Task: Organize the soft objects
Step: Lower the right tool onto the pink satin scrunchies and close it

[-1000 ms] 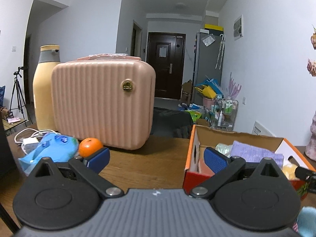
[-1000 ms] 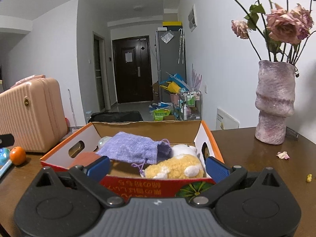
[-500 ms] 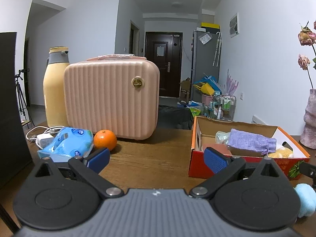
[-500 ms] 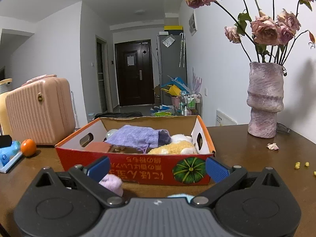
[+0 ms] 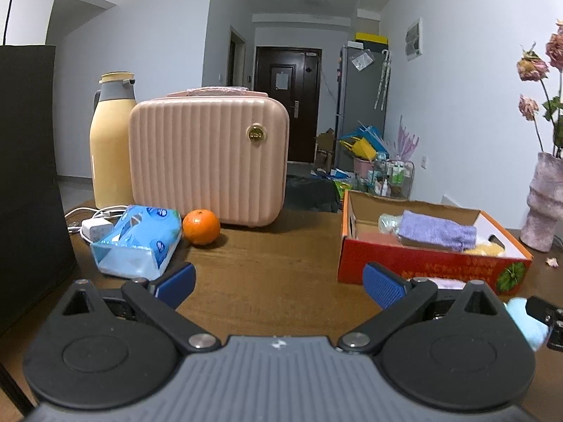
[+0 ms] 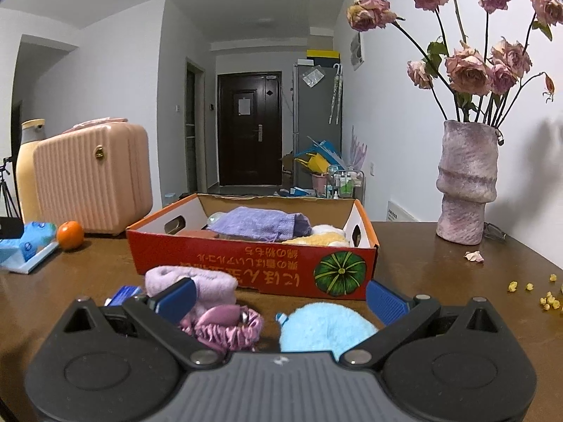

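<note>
A red cardboard box (image 6: 225, 263) (image 5: 422, 267) stands on the brown table. It holds a purple knit pouch (image 6: 260, 225) (image 5: 436, 232) and a yellow-white plush (image 6: 323, 237). In front of the box lie a pale pink fluffy roll (image 6: 211, 281), a pink satin scrunchie (image 6: 228, 330) and a light blue fluffy pad (image 6: 323, 327) (image 5: 524, 320). My right gripper (image 6: 279, 299) is open just above these loose items, holding nothing. My left gripper (image 5: 278, 283) is open over bare table, left of the box.
A pink ribbed case (image 5: 207, 158), a cream thermos (image 5: 111, 140), a blue tissue pack (image 5: 137, 242), an orange (image 5: 201, 227) and a white charger (image 5: 96, 227) stand at the left. A purple vase of dried roses (image 6: 464, 183) stands right, with petals (image 6: 473, 256) nearby.
Both grippers have drawn back from the box and risen slightly. The loose pink roll, scrunchie and blue pad have come into the right wrist view.
</note>
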A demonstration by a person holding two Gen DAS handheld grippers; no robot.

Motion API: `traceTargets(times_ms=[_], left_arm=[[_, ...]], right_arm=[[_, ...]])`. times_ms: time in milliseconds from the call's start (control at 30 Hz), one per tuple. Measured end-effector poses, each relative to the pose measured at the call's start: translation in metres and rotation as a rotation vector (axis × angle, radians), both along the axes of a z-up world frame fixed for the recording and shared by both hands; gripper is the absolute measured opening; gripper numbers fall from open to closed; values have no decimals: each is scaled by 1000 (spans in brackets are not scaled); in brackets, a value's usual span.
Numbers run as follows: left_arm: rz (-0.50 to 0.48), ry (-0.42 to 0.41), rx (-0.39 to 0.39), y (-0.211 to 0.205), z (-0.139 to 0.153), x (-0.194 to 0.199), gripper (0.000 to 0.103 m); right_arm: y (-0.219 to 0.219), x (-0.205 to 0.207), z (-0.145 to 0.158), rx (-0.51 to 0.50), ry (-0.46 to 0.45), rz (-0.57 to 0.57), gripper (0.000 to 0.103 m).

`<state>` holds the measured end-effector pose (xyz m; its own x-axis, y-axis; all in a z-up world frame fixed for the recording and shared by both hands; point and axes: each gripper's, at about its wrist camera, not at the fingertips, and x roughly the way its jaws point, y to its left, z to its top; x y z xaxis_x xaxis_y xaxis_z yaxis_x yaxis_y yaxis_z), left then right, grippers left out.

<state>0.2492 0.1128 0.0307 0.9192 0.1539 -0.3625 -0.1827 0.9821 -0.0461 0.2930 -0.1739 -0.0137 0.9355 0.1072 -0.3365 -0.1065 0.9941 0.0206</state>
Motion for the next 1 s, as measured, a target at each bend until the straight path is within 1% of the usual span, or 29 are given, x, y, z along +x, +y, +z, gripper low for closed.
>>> traceTargets(times_ms=[267,567,767,1000], left_arm=[[-34,27,-7,-3,-7,-28,103],[-71,55,1,-13,-15,-45,103],[-87,75,13,-20,-19,-47,103],[-79,94,12,-19,-22,-44,103]], right_arm=[[2,-26,-2,-23,2,30,103],[3,-49,-5,-37,12,56,103],[3,-54,-7,-42,24,64,103],[4,-53,-9,-45,34,67,103]])
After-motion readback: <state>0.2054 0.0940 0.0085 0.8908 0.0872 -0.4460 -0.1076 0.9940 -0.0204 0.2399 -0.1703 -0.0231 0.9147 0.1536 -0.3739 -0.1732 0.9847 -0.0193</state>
